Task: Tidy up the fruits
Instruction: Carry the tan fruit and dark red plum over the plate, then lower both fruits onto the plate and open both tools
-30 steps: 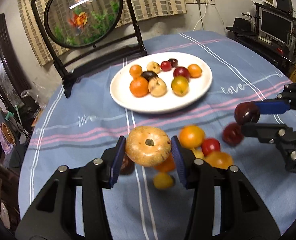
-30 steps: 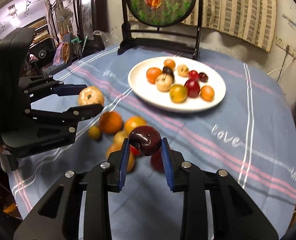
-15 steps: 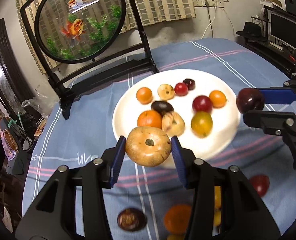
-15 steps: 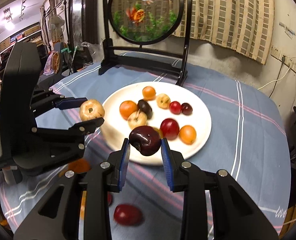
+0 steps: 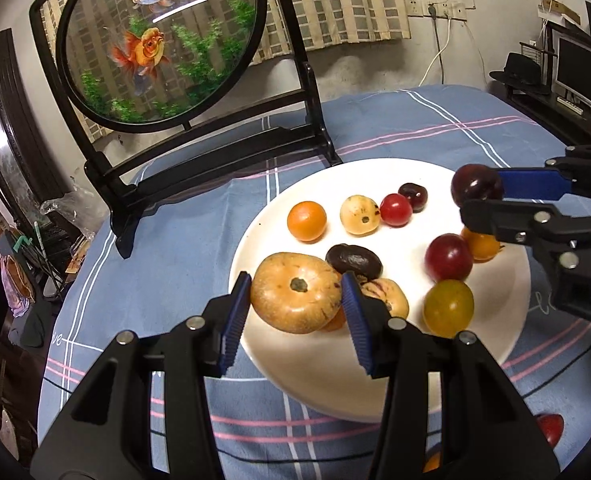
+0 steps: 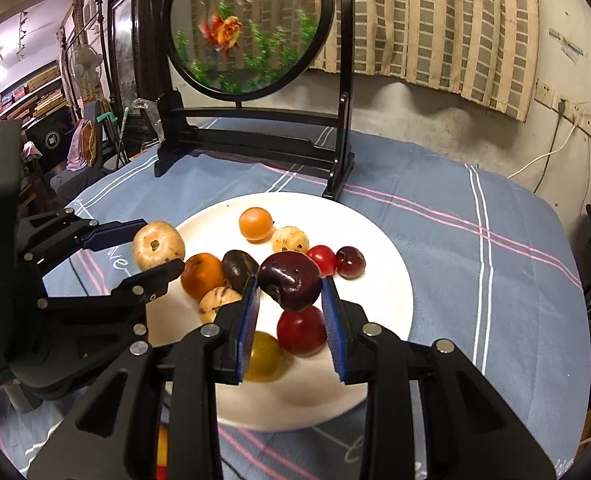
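My left gripper [image 5: 296,298] is shut on a tan round fruit [image 5: 295,291] and holds it over the near left part of the white plate [image 5: 319,384]. My right gripper [image 6: 290,290] is shut on a dark red fruit [image 6: 291,278] and holds it above the plate [image 6: 379,248]. The plate holds several fruits: an orange one [image 5: 306,221], a pale one [image 5: 359,214], red ones [image 5: 395,209], a dark brown one [image 5: 353,260] and a yellow-green one [image 5: 448,308]. Each gripper shows in the other's view, the right [image 5: 481,196] and the left [image 6: 159,252].
A round goldfish screen on a black stand [image 5: 155,40] stands behind the plate on the blue striped tablecloth [image 5: 143,272]. A loose red fruit [image 5: 549,428] lies on the cloth at the near right, mostly behind my left gripper's body. A monitor [image 5: 583,76] stands far right.
Both grippers have moved forward with their fruits, from over the loose pile on the cloth to over the plate. The plate and screen now look closer.
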{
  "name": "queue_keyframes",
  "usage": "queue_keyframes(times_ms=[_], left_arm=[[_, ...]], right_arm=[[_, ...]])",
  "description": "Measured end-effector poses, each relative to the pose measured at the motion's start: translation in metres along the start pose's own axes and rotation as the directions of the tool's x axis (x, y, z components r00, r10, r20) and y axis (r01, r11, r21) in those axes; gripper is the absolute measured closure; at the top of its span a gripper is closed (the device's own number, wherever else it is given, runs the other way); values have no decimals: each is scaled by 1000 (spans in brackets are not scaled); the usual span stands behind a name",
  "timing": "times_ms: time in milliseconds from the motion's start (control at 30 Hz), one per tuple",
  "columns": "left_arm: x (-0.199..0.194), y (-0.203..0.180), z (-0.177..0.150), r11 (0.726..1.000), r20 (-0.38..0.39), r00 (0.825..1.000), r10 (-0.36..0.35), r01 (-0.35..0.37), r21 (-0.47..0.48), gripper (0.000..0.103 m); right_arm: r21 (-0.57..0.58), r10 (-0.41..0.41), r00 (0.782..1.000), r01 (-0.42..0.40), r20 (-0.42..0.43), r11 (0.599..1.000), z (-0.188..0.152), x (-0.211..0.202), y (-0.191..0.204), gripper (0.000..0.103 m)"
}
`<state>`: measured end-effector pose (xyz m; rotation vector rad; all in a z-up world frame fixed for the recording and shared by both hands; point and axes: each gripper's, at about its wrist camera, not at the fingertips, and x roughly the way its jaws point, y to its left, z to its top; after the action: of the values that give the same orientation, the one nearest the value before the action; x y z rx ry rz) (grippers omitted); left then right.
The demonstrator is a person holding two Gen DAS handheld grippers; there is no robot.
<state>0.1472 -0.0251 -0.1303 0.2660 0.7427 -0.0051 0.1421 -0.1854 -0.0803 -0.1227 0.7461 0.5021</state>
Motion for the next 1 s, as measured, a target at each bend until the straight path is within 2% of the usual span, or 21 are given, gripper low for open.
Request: queue_keyframes(times_ms=[233,333,533,600,633,667,700,767,1000], left_arm=[[14,2,10,998,-27,998,-56,55,-35,56],[17,-2,11,998,-30,998,-56,55,-23,56],[22,-14,13,999,-34,998,-44,45,5,56],[25,-17,14,999,-38,998,-42,42,18,52],[25,-18,14,999,-29,999,-32,33,21,46],[23,-18,15,999,-14,1000,-24,24,22,36],[21,-17,15,1000,-3,1000,-19,19,21,35],[20,-15,16,1000,-1,1000,-18,18,16,34],[18,-16,15,1000,1,1000,-18,18,19,34]], right_arm=[[31,-11,999,12,-33,999,6,21,-6,71],[48,0,998,3,-65,999,9,33,-8,71],[77,-27,994,36,-107,996,8,50,-12,71],[106,3,991,10,-131,994,7,56,-15,70],[116,8,990,8,-139,993,7,57,-16,69],[120,-5,991,22,-135,993,7,56,-17,66],[127,-4,991,21,-131,992,8,55,-18,55],[159,-13,993,32,-118,987,7,52,-24,44],[144,7,995,7,-97,990,7,43,-22,44]])
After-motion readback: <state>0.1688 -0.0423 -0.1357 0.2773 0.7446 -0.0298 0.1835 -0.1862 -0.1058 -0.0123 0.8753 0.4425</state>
